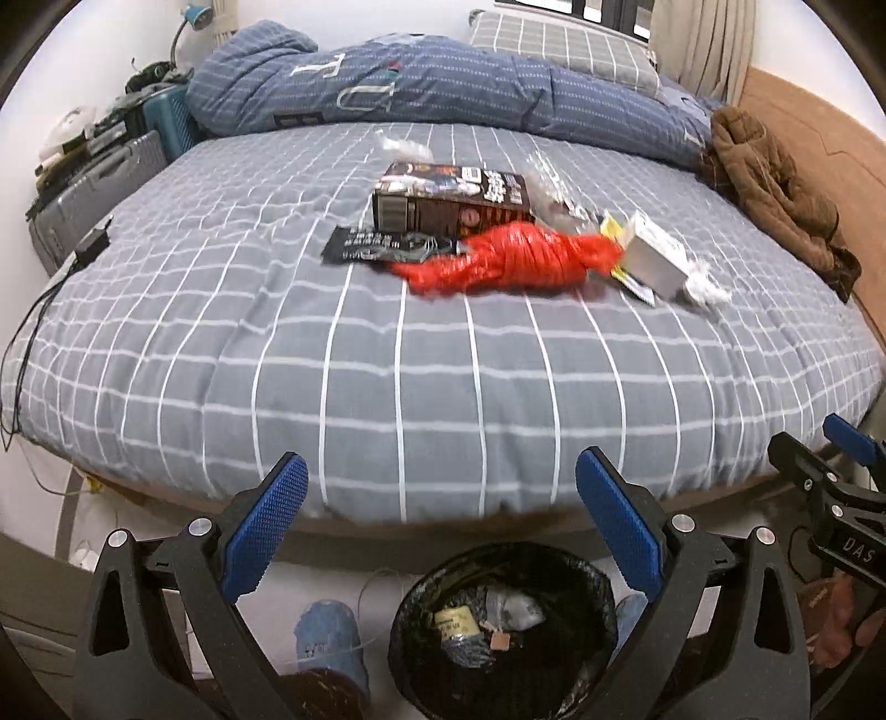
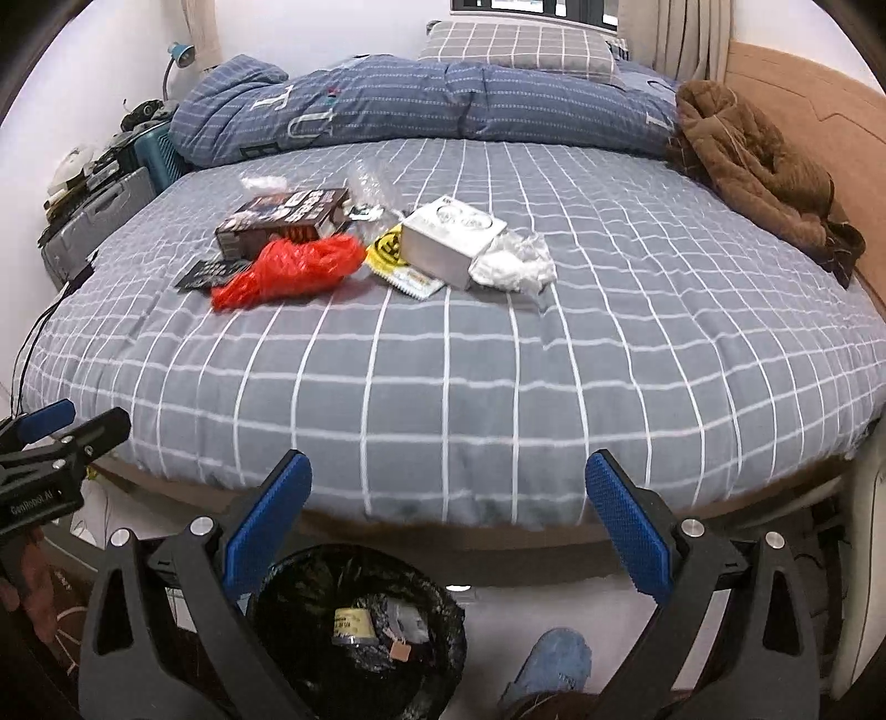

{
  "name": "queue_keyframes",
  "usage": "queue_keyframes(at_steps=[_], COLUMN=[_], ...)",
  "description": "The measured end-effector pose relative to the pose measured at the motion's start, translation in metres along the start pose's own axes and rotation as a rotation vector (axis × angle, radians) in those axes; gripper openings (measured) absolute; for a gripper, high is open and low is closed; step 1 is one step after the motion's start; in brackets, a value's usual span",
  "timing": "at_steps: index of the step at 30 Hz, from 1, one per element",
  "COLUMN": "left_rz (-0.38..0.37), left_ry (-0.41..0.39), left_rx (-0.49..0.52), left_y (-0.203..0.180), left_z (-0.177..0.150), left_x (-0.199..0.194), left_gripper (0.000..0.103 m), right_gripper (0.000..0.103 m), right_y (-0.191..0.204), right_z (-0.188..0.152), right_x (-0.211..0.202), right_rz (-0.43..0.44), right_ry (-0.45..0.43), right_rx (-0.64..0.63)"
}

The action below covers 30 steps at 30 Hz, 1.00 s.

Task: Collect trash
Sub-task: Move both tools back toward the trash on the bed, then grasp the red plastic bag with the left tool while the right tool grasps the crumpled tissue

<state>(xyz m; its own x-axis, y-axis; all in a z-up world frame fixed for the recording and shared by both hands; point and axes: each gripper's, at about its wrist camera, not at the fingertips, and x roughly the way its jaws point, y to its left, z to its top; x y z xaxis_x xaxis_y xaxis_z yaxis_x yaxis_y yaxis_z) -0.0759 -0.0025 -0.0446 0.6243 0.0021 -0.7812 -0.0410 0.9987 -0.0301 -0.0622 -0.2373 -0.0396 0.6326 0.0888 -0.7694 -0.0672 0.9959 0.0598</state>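
Observation:
Trash lies in a pile on the bed: a red plastic bag (image 1: 512, 260) (image 2: 288, 271), a dark box (image 1: 451, 199) (image 2: 282, 221), a flat black packet (image 1: 376, 243), a white box (image 1: 656, 255) (image 2: 451, 238), a yellow wrapper (image 2: 387, 249), crumpled clear plastic (image 2: 512, 263) (image 1: 551, 177). A bin with a black liner (image 1: 504, 626) (image 2: 357, 626) stands on the floor below the bed edge and holds some trash. My left gripper (image 1: 440, 526) is open and empty above the bin. My right gripper (image 2: 448, 526) is open and empty, near the bed's front edge.
The bed has a grey checked sheet (image 1: 387, 360). A blue duvet (image 1: 415, 94) and a pillow (image 2: 515, 44) lie at the far end, a brown jacket (image 2: 758, 160) at the right. Suitcases (image 1: 99, 188) stand left of the bed. Blue slippers (image 1: 329, 637) show beside the bin.

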Motion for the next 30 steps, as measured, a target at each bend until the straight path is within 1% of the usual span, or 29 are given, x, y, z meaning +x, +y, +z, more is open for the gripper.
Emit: queue_keyframes(at_steps=[9, 15, 25, 30], left_rz=[-0.010, -0.020, -0.042, -0.052], left_ry=[-0.011, -0.012, -0.009, 0.000], left_rx=[-0.002, -0.002, 0.002, 0.012], left_y=[-0.006, -0.015, -0.033, -0.041], left_z=[0.042, 0.069, 0.106, 0.118], left_x=[0.023, 0.047, 0.085, 0.107], left_gripper=[0.096, 0.096, 0.096, 0.096], right_gripper=[0.095, 0.095, 0.087, 0.086], right_y=[-0.020, -0.034, -0.052, -0.068], right_z=[0.041, 0.067, 0.098, 0.112], right_x=[0.026, 0.049, 0.091, 0.109], right_rz=[-0.015, -0.021, -0.031, -0.036], right_ry=[-0.018, -0.029, -0.028, -0.038], right_rx=[0.020, 0.024, 0.021, 0.052])
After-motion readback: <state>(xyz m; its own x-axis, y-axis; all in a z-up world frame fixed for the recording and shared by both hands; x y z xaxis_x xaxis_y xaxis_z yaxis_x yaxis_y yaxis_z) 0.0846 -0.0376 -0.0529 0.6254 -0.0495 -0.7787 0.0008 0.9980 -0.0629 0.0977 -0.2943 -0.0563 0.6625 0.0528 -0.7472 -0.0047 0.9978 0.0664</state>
